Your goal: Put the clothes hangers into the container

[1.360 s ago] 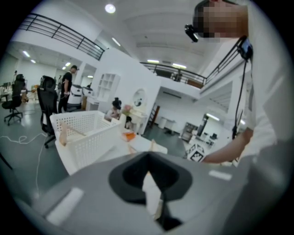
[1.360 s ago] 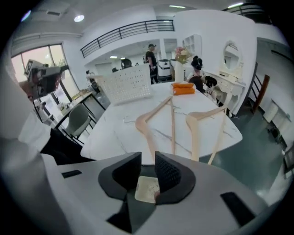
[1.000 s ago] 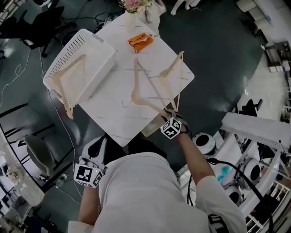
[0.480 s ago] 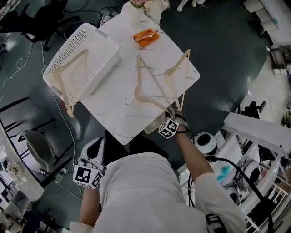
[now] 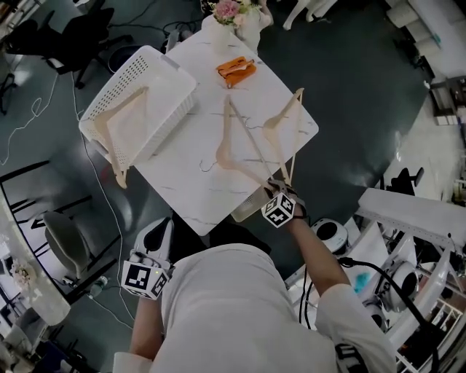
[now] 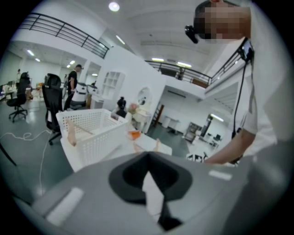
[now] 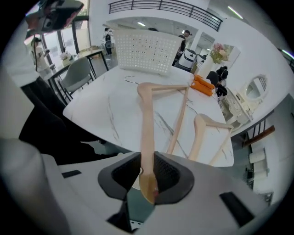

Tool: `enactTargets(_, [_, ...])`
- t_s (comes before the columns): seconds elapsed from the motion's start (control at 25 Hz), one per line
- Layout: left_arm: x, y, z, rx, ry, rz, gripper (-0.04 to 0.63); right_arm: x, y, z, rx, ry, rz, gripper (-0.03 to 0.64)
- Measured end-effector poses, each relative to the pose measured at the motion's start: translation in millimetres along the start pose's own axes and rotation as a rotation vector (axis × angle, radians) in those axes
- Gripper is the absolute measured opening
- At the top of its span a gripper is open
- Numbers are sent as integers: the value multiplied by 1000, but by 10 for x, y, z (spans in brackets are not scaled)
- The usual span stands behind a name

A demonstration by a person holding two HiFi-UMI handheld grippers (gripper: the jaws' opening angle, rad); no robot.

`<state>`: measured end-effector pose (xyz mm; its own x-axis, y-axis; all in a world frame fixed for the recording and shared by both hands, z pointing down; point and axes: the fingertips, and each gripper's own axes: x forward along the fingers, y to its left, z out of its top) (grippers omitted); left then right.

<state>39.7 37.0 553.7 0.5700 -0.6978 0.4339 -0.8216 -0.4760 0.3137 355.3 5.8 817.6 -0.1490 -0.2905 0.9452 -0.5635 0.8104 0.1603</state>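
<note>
Two pale wooden hangers lie on the white marble table (image 5: pixel 182 178). My right gripper (image 5: pixel 277 191) reaches steeply down at the table's near edge. It is shut on the near arm end of the left hanger (image 5: pixel 237 142). Its jaws have just been closing, and in the right gripper view the pads clamp that hanger (image 7: pixel 147 119) on both sides at the right gripper (image 7: pixel 147 172). The second hanger (image 5: pixel 284 120) lies just right of it. A third hanger (image 5: pixel 120 135) sits in the white perforated basket (image 5: pixel 164 69) at the table's left. My left gripper (image 5: pixel 145 277) hangs low beside the person, shut and holding nothing.
An orange object (image 5: pixel 235 71) and a vase of flowers (image 5: pixel 229 14) stand at the table's far end. The basket overhangs the table's left edge. A grey chair (image 5: pixel 62 240) stands on the floor at the left, with white equipment (image 5: pixel 408 218) at the right.
My right gripper stays at the hanger's near end by the table edge, and its jaws now grip it. The left gripper has not moved.
</note>
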Motion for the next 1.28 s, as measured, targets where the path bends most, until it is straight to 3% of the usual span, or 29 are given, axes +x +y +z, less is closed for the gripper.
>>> enactTargets(0.48, [-175,25,28,-3,-50,18,2,-501,73,590,391,-184,277,83])
enactTargets(0.72, [-178,15,71,2,-66,16,2,-852,21,957,606,-342,449,83])
enactTargets(1.28, [-156,36,193,12,-94,2,2,-1314,81,1369,799,-521,645,84])
